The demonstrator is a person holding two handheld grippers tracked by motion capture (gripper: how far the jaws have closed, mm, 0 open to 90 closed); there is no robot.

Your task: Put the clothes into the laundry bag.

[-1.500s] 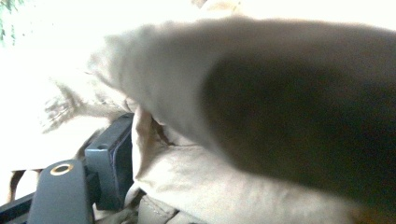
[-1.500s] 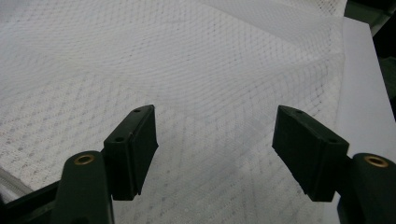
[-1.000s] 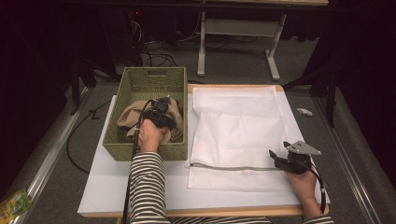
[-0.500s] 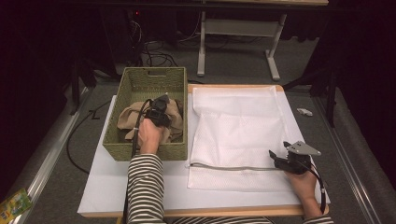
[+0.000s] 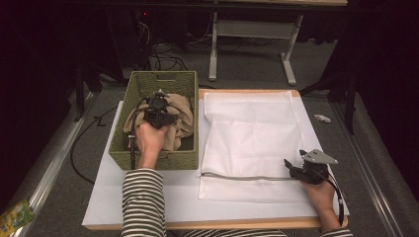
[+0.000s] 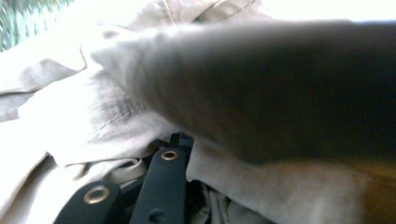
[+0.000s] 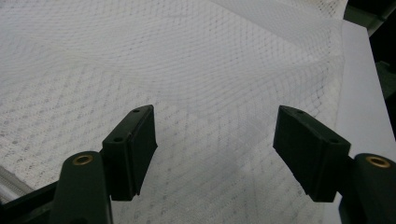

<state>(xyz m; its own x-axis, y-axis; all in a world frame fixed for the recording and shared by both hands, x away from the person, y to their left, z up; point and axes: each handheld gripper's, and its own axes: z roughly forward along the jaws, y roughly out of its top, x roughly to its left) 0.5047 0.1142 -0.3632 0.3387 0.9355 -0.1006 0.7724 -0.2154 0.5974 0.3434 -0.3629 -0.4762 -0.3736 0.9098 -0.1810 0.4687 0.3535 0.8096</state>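
A beige cloth [image 5: 181,121] lies bunched in a green woven basket [image 5: 163,75] at the left of the table. My left gripper [image 5: 159,98] is inside the basket, raised a little. Its jaws have just been closing, and they are shut on a fold of the cloth. In the left gripper view the beige cloth [image 6: 84,107] drapes over one black finger [image 6: 166,179] and hides the other. A white mesh bag [image 5: 252,133] lies flat to the right, its zipper [image 5: 242,177] along the near edge. My right gripper [image 5: 288,165] stands open at the zipper's right end, over the mesh bag [image 7: 187,60].
Basket and bag rest on a white board [image 5: 108,197] on the table. A small white object [image 5: 322,118] lies off the board at the right. Cables and a table frame [image 5: 247,29] stand behind. A green packet [image 5: 15,217] lies at the bottom left.
My left gripper has closed on the beige cloth and risen, pulling a fold up out of the basket. The right gripper has not moved.
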